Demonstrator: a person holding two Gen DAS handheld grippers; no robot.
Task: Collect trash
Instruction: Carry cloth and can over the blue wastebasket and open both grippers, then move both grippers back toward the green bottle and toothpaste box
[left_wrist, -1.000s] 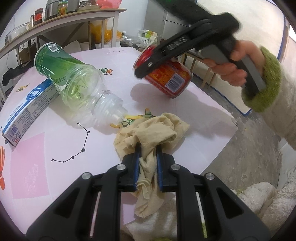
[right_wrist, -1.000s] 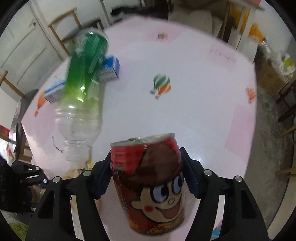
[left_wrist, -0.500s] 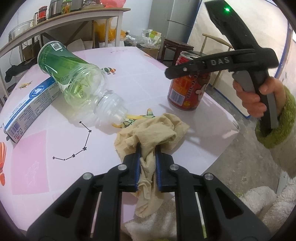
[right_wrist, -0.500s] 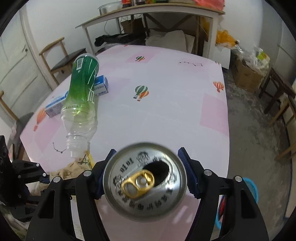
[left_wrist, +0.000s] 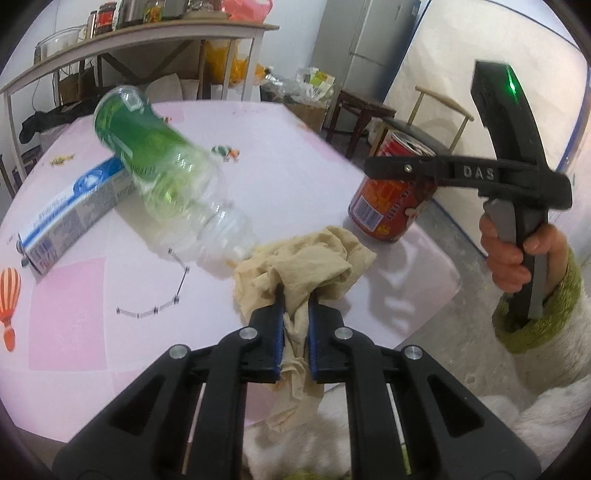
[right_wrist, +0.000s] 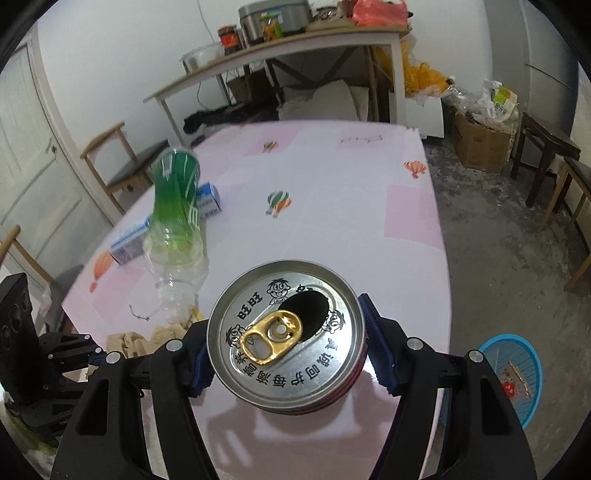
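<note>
Red drink can (right_wrist: 286, 341) stands upright near the table's (left_wrist: 295, 184) near corner; silver top, gold pull tab, mouth open, cartoon faces printed on the lid. Right gripper (right_wrist: 286, 347) is clamped on it, blue pads pressed to both sides.

Left gripper (left_wrist: 295, 314) has just been closing and now pinches a crumpled beige rag (left_wrist: 306, 258) between its pads; the rag's bulk lies on the table, its tail hanging below the jaws.

Clear plastic bottle (left_wrist: 173, 177) with green label lies on its side, neck toward the rag, body partly resting on a blue-and-white toothpaste box (left_wrist: 74, 214). No cap visible.

Blue plastic basket (right_wrist: 511, 373) sits on the floor, right of the table edge, with a few small scraps inside.

Left wrist view only: can's barcode and red side, and the person's hand (left_wrist: 513, 254) in a green cuff on the right gripper's handle. Right wrist view only: can top and the basket.
</note>
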